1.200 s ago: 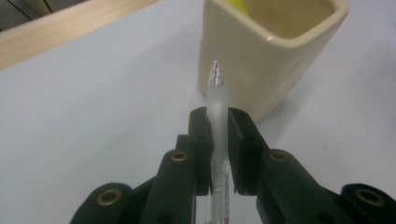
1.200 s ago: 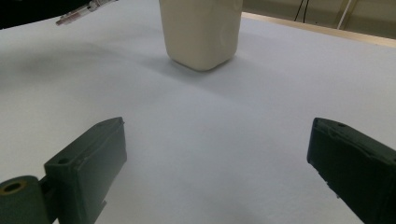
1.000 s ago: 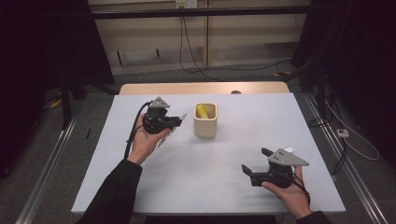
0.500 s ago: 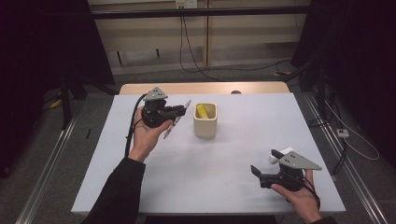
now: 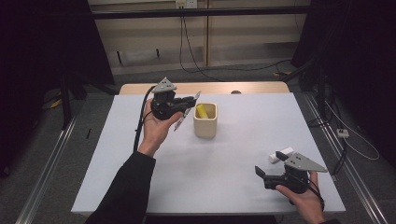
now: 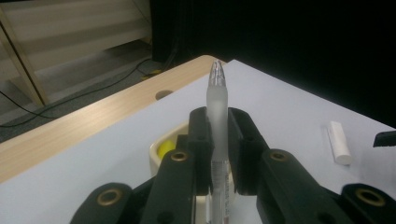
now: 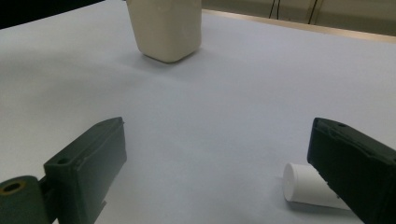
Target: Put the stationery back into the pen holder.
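Moved: left gripper (image 5: 189, 103) rose with the pen (image 5: 186, 113) and drew nearer the cup (image 5: 205, 121); right gripper (image 5: 270, 164) slid away from the cup toward the near desk edge.
Left gripper: held up off the desk (image 5: 243, 140) just left of the cup, jaws clamped on the pen; in the left gripper view (image 6: 218, 154) the two black jaws pressed the barrel from both sides.
Pen: frosted clear barrel, seen in the left gripper view (image 6: 217, 109) sticking out past the jaw tips with its silvery tip foremost; in the high view tilted, top end leaning toward the cup rim, lower end hanging away from it.
Cup: cream, upright, middle of the desk toward the far side; something yellow (image 5: 202, 111) inside it; the left gripper view looked down over its rim (image 6: 161, 148).
Right gripper: well apart from the cup, near the front right of the desk, jaws wide apart, nothing between them in the right gripper view (image 7: 217, 163).
White cylinder: short, lay flat on the desk well right of the cup (image 5: 280, 154), just beside the right gripper's outer jaw (image 7: 308, 190), not gripped.
Hands: left hand (image 5: 156, 128) under its gripper beside the cup; right hand (image 5: 301, 196) far from the cup.
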`<action>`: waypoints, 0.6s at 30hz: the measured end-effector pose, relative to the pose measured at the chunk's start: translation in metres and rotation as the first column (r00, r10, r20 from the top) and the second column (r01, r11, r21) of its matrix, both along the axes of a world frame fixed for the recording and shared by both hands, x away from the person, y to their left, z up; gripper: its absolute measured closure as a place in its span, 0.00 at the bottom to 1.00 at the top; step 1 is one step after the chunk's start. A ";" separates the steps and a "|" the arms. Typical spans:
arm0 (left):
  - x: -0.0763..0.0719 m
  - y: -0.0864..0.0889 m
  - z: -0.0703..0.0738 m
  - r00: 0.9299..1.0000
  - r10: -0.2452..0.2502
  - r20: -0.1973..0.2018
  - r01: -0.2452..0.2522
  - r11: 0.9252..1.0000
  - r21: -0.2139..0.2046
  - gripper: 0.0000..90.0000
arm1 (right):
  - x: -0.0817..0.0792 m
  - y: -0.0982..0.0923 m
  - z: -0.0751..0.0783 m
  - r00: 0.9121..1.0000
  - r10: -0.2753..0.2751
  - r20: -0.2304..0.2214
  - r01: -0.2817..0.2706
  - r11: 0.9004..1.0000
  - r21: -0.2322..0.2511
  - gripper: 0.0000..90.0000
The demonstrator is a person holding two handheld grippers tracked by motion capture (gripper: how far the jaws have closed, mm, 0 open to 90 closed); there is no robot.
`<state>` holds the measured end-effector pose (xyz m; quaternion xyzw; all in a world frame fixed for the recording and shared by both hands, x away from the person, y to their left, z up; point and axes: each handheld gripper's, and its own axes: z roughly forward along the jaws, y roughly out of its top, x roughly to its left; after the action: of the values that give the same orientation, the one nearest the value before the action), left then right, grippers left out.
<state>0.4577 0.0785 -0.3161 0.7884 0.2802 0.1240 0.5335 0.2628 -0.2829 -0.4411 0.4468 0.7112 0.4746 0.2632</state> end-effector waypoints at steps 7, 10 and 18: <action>0.012 -0.011 0.008 1.000 0.007 0.020 -0.006 0.999 -0.050 0.90 | 0.001 -0.001 -0.001 1.000 -0.008 0.007 0.008 1.000 0.013 0.05; 0.015 -0.018 0.008 1.000 0.001 0.021 0.000 0.998 -0.068 0.90 | 0.001 -0.001 -0.001 1.000 -0.006 0.007 0.006 1.000 0.013 0.05; 0.026 -0.038 0.011 0.999 -0.001 0.049 0.006 0.996 -0.094 0.90 | 0.001 -0.001 -0.002 1.000 -0.006 0.004 0.006 1.000 0.016 0.05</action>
<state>0.4838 0.0408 -0.3048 0.7597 0.2710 0.1291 0.5768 0.2634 -0.2837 -0.4433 0.4499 0.7056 0.4804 0.2625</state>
